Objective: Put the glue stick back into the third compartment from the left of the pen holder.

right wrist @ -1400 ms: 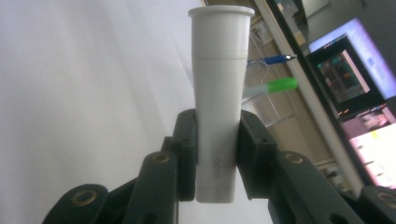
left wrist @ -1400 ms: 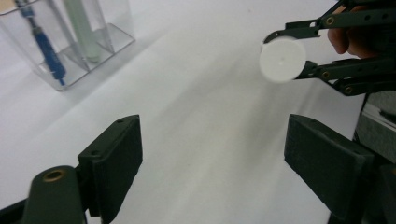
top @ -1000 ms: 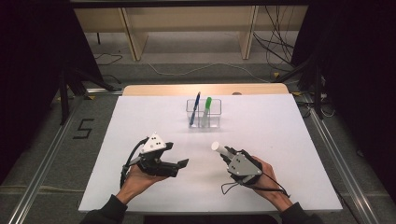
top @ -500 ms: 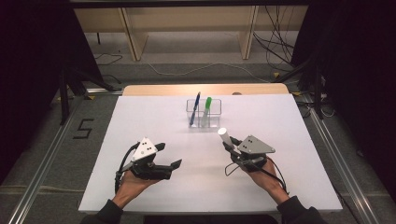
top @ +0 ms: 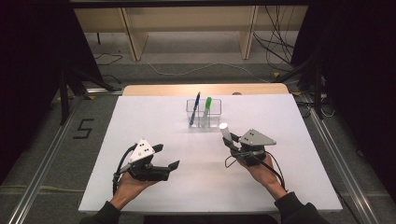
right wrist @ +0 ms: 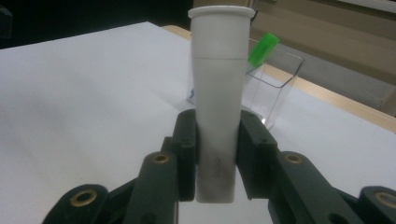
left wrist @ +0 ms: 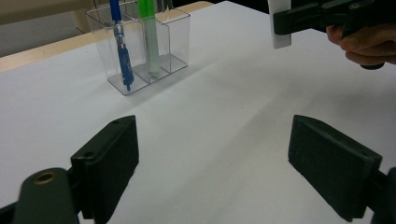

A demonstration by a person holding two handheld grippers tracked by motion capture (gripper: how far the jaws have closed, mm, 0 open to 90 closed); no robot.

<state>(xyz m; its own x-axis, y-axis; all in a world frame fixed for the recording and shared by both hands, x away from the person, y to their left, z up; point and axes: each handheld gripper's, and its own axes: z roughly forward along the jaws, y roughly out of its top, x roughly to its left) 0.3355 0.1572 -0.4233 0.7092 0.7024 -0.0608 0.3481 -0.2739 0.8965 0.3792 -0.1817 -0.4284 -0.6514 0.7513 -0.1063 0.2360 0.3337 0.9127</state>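
A white tube is held up near a clear pen box.

Close to the person, the left gripper (top: 167, 157) sits low over the white table (top: 154, 116) with its jaws wide apart and nothing between them. A bit farther on, the right gripper (top: 233, 141) has its jaws pressed on both sides of the white tube (right wrist: 218, 88) and holds it standing up above the table. Just past the tube stands the clear box (top: 203, 113), with a blue pen (top: 194, 108) and a green marker (top: 206, 109) inside.
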